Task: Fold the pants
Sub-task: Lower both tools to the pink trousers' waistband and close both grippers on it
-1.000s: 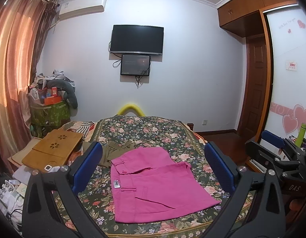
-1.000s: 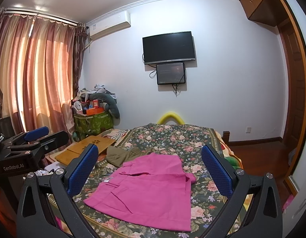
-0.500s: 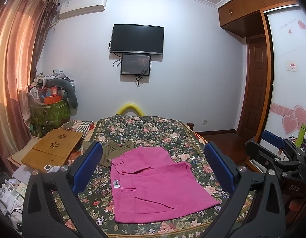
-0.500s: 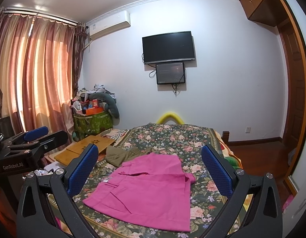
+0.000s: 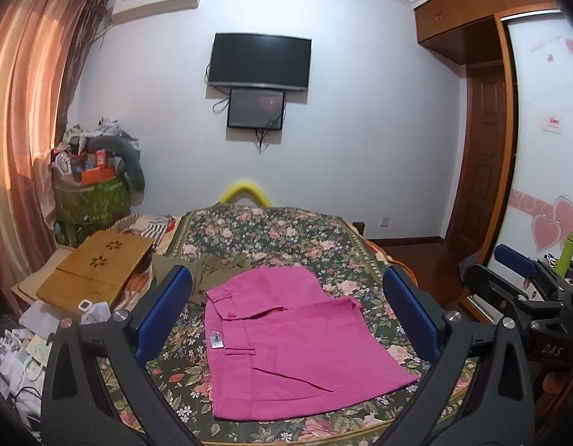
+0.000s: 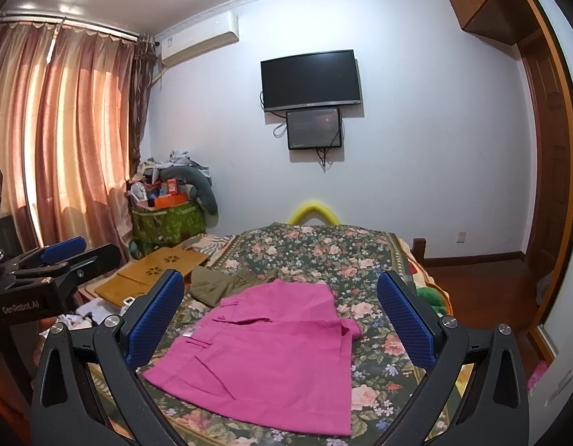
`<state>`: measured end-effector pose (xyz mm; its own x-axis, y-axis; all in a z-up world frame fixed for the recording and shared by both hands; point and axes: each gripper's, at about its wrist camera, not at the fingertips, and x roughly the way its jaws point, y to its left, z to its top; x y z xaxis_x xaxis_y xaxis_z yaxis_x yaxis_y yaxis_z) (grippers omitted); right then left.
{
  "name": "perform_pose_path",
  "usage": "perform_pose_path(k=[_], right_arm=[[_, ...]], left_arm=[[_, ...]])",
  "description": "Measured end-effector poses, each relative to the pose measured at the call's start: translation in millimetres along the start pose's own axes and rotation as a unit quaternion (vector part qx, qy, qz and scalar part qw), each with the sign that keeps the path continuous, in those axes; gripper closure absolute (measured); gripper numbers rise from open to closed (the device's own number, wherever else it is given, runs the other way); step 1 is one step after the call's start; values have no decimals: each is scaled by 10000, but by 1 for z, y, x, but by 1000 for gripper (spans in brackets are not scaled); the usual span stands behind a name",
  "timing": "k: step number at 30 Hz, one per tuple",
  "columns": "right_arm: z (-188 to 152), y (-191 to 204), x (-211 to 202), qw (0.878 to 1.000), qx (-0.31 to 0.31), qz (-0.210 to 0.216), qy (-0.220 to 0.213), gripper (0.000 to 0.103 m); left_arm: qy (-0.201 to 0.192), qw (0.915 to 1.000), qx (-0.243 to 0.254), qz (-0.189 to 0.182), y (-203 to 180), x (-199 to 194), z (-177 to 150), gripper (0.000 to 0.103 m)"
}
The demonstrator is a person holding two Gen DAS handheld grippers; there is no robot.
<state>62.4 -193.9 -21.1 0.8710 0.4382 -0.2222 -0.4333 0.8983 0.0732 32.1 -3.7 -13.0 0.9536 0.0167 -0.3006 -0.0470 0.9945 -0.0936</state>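
Pink pants (image 5: 286, 338) (image 6: 264, 353) lie flat on the flowered bedspread (image 5: 286, 230) (image 6: 323, 249), waistband to the left with a small label on it. My left gripper (image 5: 286, 312) hangs open above the near edge of the bed, its blue pads wide apart on either side of the pants. My right gripper (image 6: 282, 312) is open too, held above the bed's near edge, nothing between its fingers. In each view the other gripper shows at the side, the right gripper (image 5: 516, 271) and the left gripper (image 6: 59, 256).
An olive garment (image 5: 212, 267) (image 6: 219, 282) lies just behind the pants' waistband. A wooden lap table (image 5: 97, 267) (image 6: 152, 271) rests left of the bed. A green bin piled with items (image 5: 93, 200) stands by the curtains. A door and wardrobe (image 5: 487, 148) are at the right.
Both views have shifted very slightly; the pants and both open grippers stay as they were.
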Motion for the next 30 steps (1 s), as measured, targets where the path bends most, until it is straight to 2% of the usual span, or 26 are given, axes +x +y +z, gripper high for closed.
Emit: perform_pose_path(k=[4, 10, 15, 20, 27, 30], right_arm=[[-5, -8, 16, 9998, 29, -13, 187, 0], [-23, -30, 62, 9965, 43, 3, 833, 0], [-46, -51, 107, 9891, 89, 72, 1465, 0], [-65, -72, 149, 9781, 180, 70, 2075, 0], [-81, -96, 193, 9641, 303, 157, 2634, 2], [-85, -108, 211, 9579, 436, 169, 2833, 8]], left_arm=[[291, 9995, -132, 12, 10, 29, -4, 0], [878, 9952, -311, 292, 37, 94, -15, 0], [1329, 9883, -221, 713, 63, 154, -25, 0], [1804, 9808, -204, 715, 88, 207, -37, 0], [2705, 9593, -14, 807, 117, 281, -72, 0], [3071, 9478, 105, 851, 126, 304, -87, 0]])
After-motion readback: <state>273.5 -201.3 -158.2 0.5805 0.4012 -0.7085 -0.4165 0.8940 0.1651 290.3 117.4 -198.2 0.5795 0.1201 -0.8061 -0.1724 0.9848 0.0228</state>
